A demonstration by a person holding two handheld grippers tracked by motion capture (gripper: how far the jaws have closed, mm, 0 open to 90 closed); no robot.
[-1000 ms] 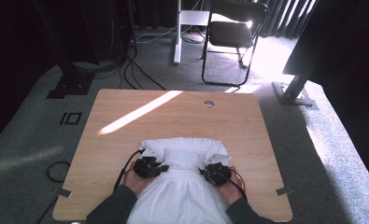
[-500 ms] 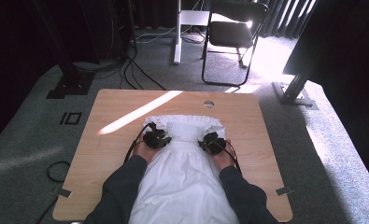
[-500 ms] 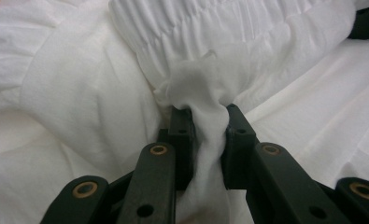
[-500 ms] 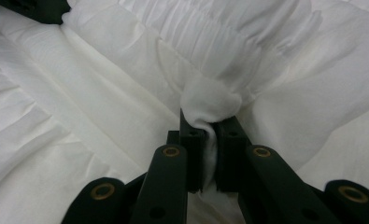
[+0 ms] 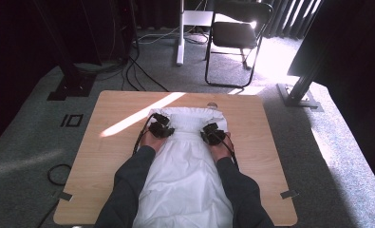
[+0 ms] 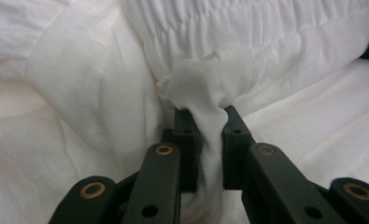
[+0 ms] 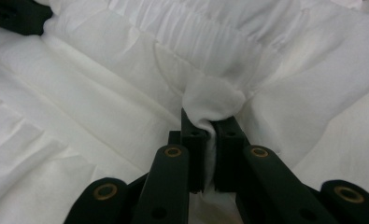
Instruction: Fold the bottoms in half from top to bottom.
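A white garment (image 5: pixel 185 175) with a gathered elastic band lies lengthwise on the wooden table (image 5: pixel 104 156), its band end at the far side. My left gripper (image 5: pixel 161 125) rests on the band's left part, and its jaws (image 6: pixel 205 114) are shut on a pinched fold of the white fabric (image 6: pixel 266 37); they have just been closing tighter on it. My right gripper (image 5: pixel 213 134) sits on the band's right part, shut (image 7: pixel 209 121) on another bunched fold of fabric (image 7: pixel 102 93). Both forearms in dark sleeves lie along the garment's sides.
A small hole (image 5: pixel 212 105) in the tabletop lies just beyond the garment's far edge. A strip of sunlight crosses the table's far left. Past the table stand a black folding chair (image 5: pixel 237 33), a white post (image 5: pixel 180 33), floor cables and a black stand base (image 5: pixel 299 95).
Both grippers have slid away from me toward the far side of the table, carrying the garment's band end with them. More of the garment now lies stretched along the table.
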